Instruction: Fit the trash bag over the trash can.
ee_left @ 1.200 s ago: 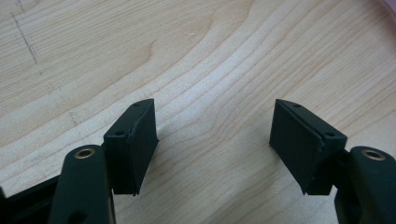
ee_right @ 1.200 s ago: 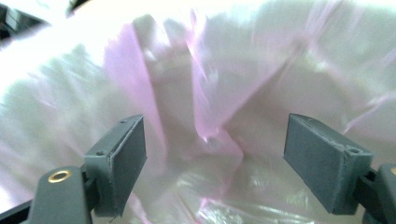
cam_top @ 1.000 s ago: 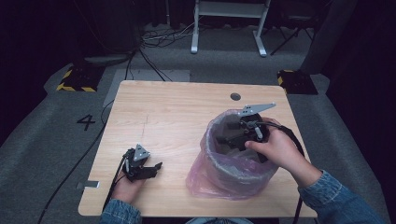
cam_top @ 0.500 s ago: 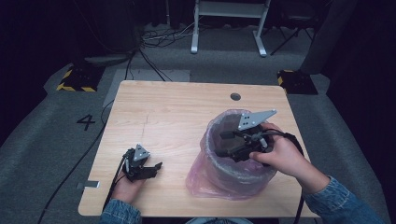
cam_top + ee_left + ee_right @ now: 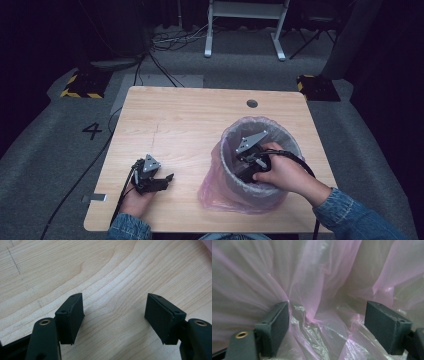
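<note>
Table (image 5: 190, 125): light wood top with a round dark grommet hole (image 5: 252, 103) near the far edge; a faint pencil line runs across the bare middle.

Bin (image 5: 295, 145): round grey waste bin, upright on the right half of the table, well apart from the left gripper.

Liner (image 5: 215, 185): thin pink plastic bag, fitted inside the bin and folded over its rim; loose surplus hangs down the outside on the near left and lies on the wood. In the right gripper view the film (image 5: 317, 277) falls in deep folds, gathered and crumpled towards the bottom.

Right gripper (image 5: 248, 162): held in the person's right hand (image 5: 280, 175), lowered into the mouth of the bin, its grey three-cornered plate just below rim level. Jaws have just been opening and stand wide apart; crumpled liner lies between them, one fold touching the inner face of the left-hand pad (image 5: 278, 322), the other pad clear of the film. No grip on the film.

Left gripper (image 5: 167, 179): held in the left hand (image 5: 135, 200), resting low at the near left of the table, pointing towards the bin. Jaws spread wide over bare wood grain (image 5: 112, 290), nothing between them.

Cables: one black cable (image 5: 80, 180) trails from the left gripper off the near left edge to the floor; another loops from the right gripper over the bin's near right rim.

Sleeves: blue denim on both forearms, at the bottom edge of the high view.
</note>
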`<state>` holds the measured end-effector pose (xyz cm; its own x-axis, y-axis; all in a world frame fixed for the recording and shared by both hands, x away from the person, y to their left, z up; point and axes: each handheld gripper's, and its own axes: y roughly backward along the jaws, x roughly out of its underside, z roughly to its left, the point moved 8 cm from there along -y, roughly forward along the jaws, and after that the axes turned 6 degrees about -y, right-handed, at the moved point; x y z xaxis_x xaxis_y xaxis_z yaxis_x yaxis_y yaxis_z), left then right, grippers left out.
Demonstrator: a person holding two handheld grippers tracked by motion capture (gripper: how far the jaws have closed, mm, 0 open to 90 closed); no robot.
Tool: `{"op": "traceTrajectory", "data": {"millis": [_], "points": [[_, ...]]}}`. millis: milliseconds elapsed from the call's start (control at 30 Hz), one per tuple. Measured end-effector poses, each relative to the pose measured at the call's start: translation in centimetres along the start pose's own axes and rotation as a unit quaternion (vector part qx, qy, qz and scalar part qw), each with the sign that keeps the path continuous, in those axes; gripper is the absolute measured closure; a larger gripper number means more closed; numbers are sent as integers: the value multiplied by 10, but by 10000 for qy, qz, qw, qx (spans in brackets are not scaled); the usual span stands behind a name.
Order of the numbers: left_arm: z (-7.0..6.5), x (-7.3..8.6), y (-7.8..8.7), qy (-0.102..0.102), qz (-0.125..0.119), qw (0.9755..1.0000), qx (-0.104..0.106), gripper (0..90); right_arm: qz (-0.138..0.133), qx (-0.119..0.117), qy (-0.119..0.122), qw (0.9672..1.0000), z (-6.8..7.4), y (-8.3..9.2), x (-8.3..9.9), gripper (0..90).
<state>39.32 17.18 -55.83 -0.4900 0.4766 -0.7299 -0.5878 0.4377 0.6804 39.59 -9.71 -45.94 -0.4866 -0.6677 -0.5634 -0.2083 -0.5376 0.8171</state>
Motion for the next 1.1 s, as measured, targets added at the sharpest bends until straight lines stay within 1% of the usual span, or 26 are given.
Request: {"op": "traceTrajectory", "data": {"millis": [67,100,133,200,333,400,433,467,500,600,733,800,867,967,1100], "points": [[0,0,0,-4,1,10000,-1,314,105,106,25,9999,-2,-2,1,209],[1,0,0,-41,7,10000,-9,314,105,86,139,9998,-3,-5,1,249],[1,0,0,-36,6,10000,-9,314,94,89,152,9998,-4,-7,0,249],[1,0,0,-41,9,10000,-8,314,223,155,-65,9996,-7,-12,3,237],[1,0,0,-40,8,10000,-8,314,517,183,-181,9983,-11,-21,8,218],[1,0,0,-40,8,10000,-9,313,745,346,-206,9964,-15,-25,11,202],[1,0,0,-41,9,10000,-8,313,903,439,-245,9946,-18,-27,14,192],[1,0,0,-43,8,10000,-9,313,1035,477,-323,9930,-19,-28,16,190],[1,0,0,-42,9,10000,-9,313,1063,433,-358,9927,-18,-29,15,191],[1,0,0,-43,9,10000,-9,313,956,336,-390,9941,-14,-28,10,200],[1,0,0,-49,9,10000,-9,312,589,176,-449,9971,-9,-17,1,201],[1,0,0,-51,9,10000,-8,312,393,197,-495,9978,-10,-9,-5,201],[1,0,0,-47,0,10000,-11,312,255,219,-515,9981,-12,0,-10,203],[1,0,0,-51,12,10000,-10,312,-42,155,-552,9983,-10,17,-22,205],[1,0,0,-43,6,10000,-7,312,-402,157,-618,9972,-10,40,-38,205]]}}
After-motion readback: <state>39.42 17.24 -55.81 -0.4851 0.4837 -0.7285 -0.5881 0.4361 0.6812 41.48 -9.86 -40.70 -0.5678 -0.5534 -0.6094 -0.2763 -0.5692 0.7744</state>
